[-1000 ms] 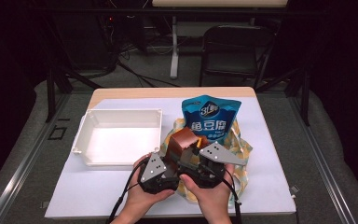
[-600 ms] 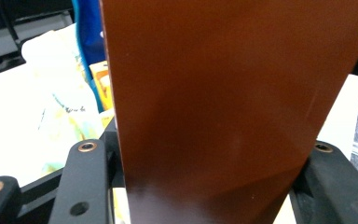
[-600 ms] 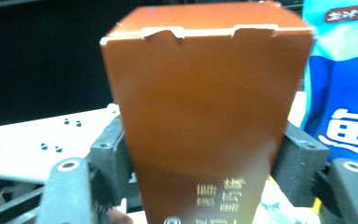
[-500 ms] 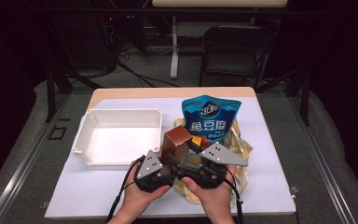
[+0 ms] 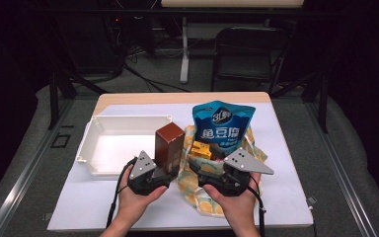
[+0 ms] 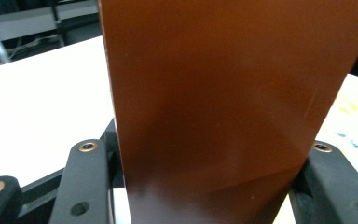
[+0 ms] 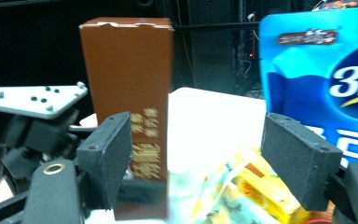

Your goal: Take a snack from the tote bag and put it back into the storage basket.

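- Left gripper (image 5: 154, 174) clamped on brown box (image 5: 170, 146), upright, held low just beside the tray (image 5: 103, 123).
- Right gripper (image 7: 205, 161) wide, holding nothing, over patterned cloth (image 5: 197, 190).
- Risk: low grip, tall box could tip or twist.
- Blue bag (image 5: 222, 129) behind; a swing could knock it.

brown box (image 7: 128, 79), blue pouch (image 7: 324, 74) — jaws apart

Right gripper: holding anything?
No. The right gripper has its jaws spread wide with nothing between them; the brown box sits beyond.
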The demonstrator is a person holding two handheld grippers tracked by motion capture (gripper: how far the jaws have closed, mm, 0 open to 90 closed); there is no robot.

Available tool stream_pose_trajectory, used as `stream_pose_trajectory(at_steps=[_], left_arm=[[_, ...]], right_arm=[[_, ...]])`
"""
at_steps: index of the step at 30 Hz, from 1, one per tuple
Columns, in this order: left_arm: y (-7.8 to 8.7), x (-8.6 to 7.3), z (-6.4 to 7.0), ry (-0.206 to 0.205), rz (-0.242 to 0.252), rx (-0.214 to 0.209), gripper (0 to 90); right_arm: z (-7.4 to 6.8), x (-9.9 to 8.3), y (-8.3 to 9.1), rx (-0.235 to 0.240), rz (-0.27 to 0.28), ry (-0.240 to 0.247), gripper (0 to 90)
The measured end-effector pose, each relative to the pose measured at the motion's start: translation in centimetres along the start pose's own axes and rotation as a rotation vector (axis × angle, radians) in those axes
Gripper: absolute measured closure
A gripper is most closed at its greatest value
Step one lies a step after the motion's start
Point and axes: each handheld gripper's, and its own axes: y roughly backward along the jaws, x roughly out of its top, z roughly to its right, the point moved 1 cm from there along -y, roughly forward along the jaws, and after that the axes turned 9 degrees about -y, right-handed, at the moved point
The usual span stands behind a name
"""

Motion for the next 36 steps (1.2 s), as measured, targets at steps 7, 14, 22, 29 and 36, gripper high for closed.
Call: stream_pose_trajectory(at_steps=[7,14,22,29,36], left_arm=[[1.6,-0.9,-2.9,0.047,-0.024,0.049,44.0],[2.9,-1.9,-5.2,0.084,-0.045,0.104,44.1],[2.1,-3.4,-7.3,0.12,-0.113,0.133,44.1],[0.8,-3.9,-8.8,0.129,-0.223,0.134,44.1],[-0.4,-3.9,-10.1,0.149,-0.326,0.112,44.1]], right_arm=[[1.7,-0.4,0.8,-0.029,-0.001,0.015,24.7],[3.9,-1.0,1.8,-0.051,0.012,0.013,25.0],[6.3,-2.7,3.1,-0.086,-0.016,0.027,25.7],[8.1,-3.5,4.1,-0.12,-0.033,0.019,26.4],[9.0,-3.7,4.5,-0.145,-0.035,0.009,27.3]])
